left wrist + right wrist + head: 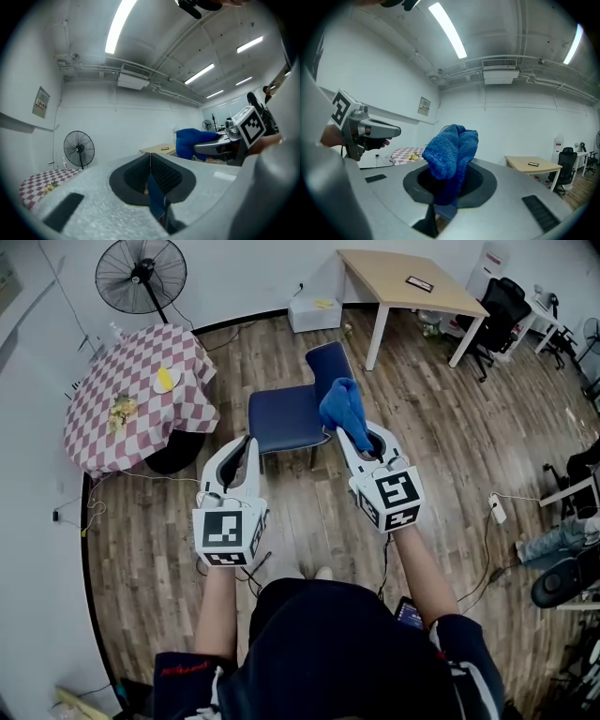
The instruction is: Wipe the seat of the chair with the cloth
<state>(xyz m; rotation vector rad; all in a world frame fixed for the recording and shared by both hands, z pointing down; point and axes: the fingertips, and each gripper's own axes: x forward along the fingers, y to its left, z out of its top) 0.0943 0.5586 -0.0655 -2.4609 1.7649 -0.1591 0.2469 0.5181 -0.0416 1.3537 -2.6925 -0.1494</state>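
Over wood flooring (pixel 422 427) by the blue chair (pixel 286 416), my right claw (pixel 342 435) grips the blue cloth (pixel 343 407), my left claw (pixel 247 440) pinched closed.

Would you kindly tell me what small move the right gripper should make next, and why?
Probably lower the right gripper forward until the blue cloth meets the chair seat. Its jaws are shut on the cloth, which bunches up beyond them, and it seems to hang in the air above the seat, not touching.

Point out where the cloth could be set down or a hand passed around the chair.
The chair seat is bare. Open floor lies between it and the person, and toward the desk. The checked table carries items; office chairs crowd the right edge.
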